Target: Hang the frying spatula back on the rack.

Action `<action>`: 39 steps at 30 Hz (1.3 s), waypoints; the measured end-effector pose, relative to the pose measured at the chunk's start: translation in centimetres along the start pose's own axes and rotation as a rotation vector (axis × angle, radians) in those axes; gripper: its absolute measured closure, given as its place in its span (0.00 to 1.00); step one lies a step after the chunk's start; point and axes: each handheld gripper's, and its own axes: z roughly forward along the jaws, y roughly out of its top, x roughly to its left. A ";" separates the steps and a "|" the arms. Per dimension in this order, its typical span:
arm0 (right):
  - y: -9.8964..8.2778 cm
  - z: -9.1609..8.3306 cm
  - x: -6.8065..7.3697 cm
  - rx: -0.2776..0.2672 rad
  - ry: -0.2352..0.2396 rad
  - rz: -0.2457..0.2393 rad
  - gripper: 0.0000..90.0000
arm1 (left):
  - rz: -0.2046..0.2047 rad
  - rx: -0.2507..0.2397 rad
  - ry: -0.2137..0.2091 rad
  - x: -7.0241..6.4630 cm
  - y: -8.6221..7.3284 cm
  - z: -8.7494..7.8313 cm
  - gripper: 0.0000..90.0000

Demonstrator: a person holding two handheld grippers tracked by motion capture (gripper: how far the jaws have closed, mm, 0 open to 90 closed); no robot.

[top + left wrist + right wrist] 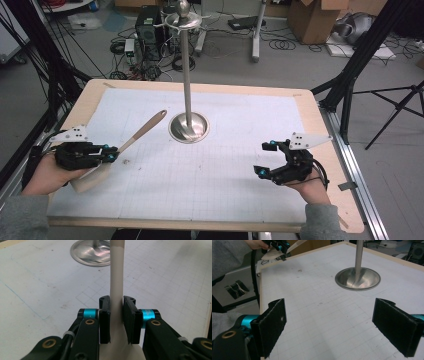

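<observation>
Pale cream silicone or plastic, with a light wooden handle: that is the spatula [129, 145] we hold at the left of the high view, over the left part of the bench [320, 125]. Our left tool [111, 153] is clamped on it at the narrow neck, just above where the stem widens into the blade; in the left gripper view the two black pads press on the cream stem [116, 302] from both sides. The blade hangs low beside our left hand, and the handle slants up and right toward the middle of the frame, its brown tip pointing at the steel stand [188, 126].

We judge the spatula light and easy to carry. The handle looks stiff; the blade is probably somewhat flexible, so a grip there would let it bend. The smooth stem may slip or swivel between the pads if the long handle swings, so the neck, where we have it, seems a sound place: narrow enough for the pads and close to the heavier end.

The stand is a tall polished pole on a round dished base, with hooks at its top in the upper middle of the frame.

Our right tool [267, 159] hovers at the lower right, its pads well apart with nothing between them, as the right gripper view shows.
</observation>
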 end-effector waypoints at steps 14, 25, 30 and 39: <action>0.0 0.1 0.0 -0.001 0.000 -0.003 0.12 | -0.006 -0.043 0.002 0.8 2.6 -1.6 0.85; 0.0 0.0 0.1 0.001 0.000 -0.006 0.12 | -0.002 -0.071 0.009 1.4 4.4 -3.0 0.85; -0.1 -0.1 0.2 0.003 -0.003 -0.004 0.12 | 0.003 -0.074 -0.003 1.6 4.8 -3.3 0.85; -0.4 -0.1 0.6 0.018 -0.005 -0.003 0.12 | 0.002 -0.096 -0.017 2.2 5.5 -3.9 0.85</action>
